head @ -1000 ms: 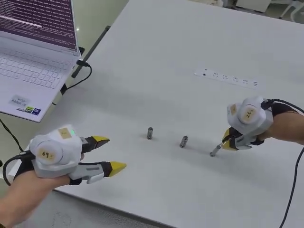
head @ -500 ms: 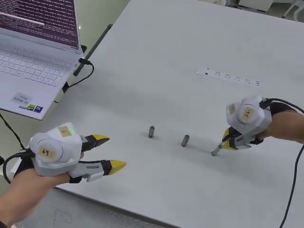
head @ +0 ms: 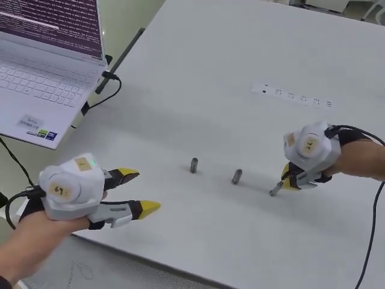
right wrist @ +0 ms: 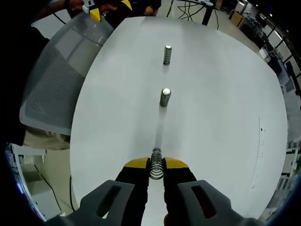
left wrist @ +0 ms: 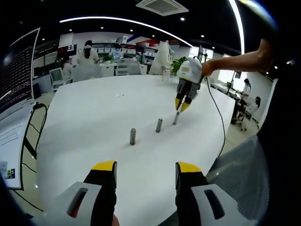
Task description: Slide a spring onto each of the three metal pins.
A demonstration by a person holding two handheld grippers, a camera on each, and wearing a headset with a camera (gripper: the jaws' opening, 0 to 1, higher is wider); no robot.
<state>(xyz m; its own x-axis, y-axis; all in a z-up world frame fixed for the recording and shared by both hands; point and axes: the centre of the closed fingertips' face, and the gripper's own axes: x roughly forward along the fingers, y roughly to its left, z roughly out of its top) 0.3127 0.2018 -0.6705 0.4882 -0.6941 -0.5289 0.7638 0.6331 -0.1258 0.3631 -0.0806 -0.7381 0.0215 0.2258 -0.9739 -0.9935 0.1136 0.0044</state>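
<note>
Two short metal pins with springs on them stand upright mid-table, the left one (head: 194, 165) (left wrist: 132, 136) (right wrist: 167, 54) and the middle one (head: 237, 176) (left wrist: 159, 125) (right wrist: 164, 97). To their right, a third spring (head: 275, 189) (right wrist: 156, 165) (left wrist: 176, 117) leans with its lower end at the tabletop. My right gripper (head: 287, 182) (right wrist: 156, 164) (left wrist: 182, 104) is shut on it. I cannot tell whether a pin is inside it. My left gripper (head: 139, 191) (left wrist: 146, 167) is open and holds nothing, near the front edge, well left of the pins.
An open laptop (head: 42, 78) lies at the far left with a black cable (head: 99, 96) beside it. A white power strip (head: 295, 98) lies further back on the white table (head: 198, 72). The table's front edge (head: 180, 265) runs just under my left gripper.
The head camera has drifted slightly. Neither gripper nor any spring has visibly moved on the table.
</note>
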